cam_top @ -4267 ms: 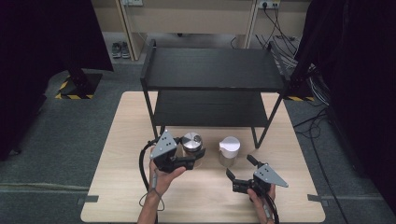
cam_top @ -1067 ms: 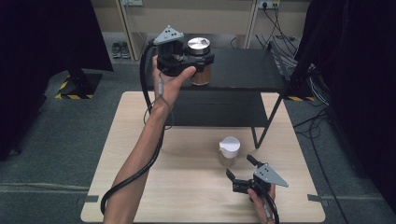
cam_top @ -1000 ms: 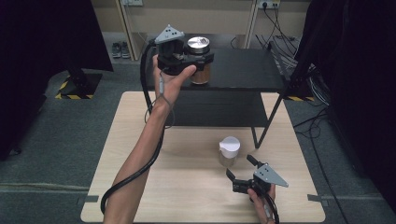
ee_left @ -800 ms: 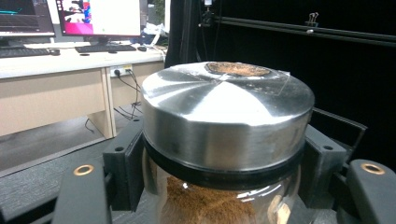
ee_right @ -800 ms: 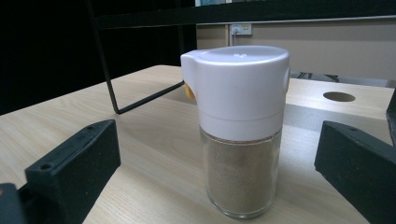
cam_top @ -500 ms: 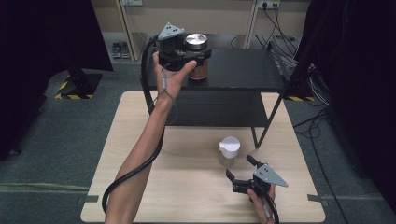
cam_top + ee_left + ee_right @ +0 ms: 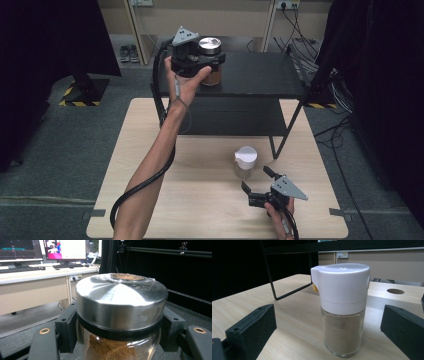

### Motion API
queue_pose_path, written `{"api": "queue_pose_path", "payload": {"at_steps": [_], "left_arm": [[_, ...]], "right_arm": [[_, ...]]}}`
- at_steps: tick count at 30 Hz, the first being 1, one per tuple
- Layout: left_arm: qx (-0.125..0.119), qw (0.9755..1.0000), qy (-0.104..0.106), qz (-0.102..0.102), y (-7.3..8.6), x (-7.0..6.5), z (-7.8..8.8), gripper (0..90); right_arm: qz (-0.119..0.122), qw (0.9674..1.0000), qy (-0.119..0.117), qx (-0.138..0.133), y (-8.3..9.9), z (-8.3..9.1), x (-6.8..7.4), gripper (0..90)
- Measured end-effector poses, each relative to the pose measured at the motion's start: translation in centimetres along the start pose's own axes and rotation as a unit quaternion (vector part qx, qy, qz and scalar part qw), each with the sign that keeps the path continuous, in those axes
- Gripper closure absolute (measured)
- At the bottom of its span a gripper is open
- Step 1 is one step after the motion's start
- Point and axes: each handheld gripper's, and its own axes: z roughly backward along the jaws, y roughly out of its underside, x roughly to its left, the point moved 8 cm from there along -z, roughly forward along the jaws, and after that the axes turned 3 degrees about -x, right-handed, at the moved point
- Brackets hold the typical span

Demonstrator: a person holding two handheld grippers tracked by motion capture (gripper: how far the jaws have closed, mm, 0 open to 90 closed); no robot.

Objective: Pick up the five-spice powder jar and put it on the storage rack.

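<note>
Two jars, left gripper [image 7: 212, 62] clamping steel-lidded jar [image 7: 120, 315], white-capped jar [image 7: 342, 307]

Black grippers [image 7: 200, 57] (grey plates, trailing cables)

From overhead we look forward and down; both gripper views sit close, level, sharing the white-capped glass shaker [image 7: 245, 162] [image 7: 342, 307].
</note>
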Motion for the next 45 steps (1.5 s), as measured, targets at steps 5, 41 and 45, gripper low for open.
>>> {"api": "queue_pose_path", "payload": {"at_steps": [5, 41, 45], "left_arm": [[-0.01, 0.9999, -0.002, -0.004, 0.4, -0.3, 0.2, 30.4], [-0.064, 0.9975, 0.015, 0.026, 1.7, -2.0, 3.9, 0.3], [-0.071, 0.9968, 0.02, 0.03, 2.2, -2.3, 4.7, 0.3]], "right_arm": [[0.001, 1.0, 0.0, 0.001, 0.0, 0.0, 0.0, 0.5], [0.002, 1.0, -0.001, 0.003, 0.0, -0.1, 0.1, 0.5], [0.002, 1.0, -0.002, 0.004, 0.0, -0.1, 0.1, 0.5]]}}
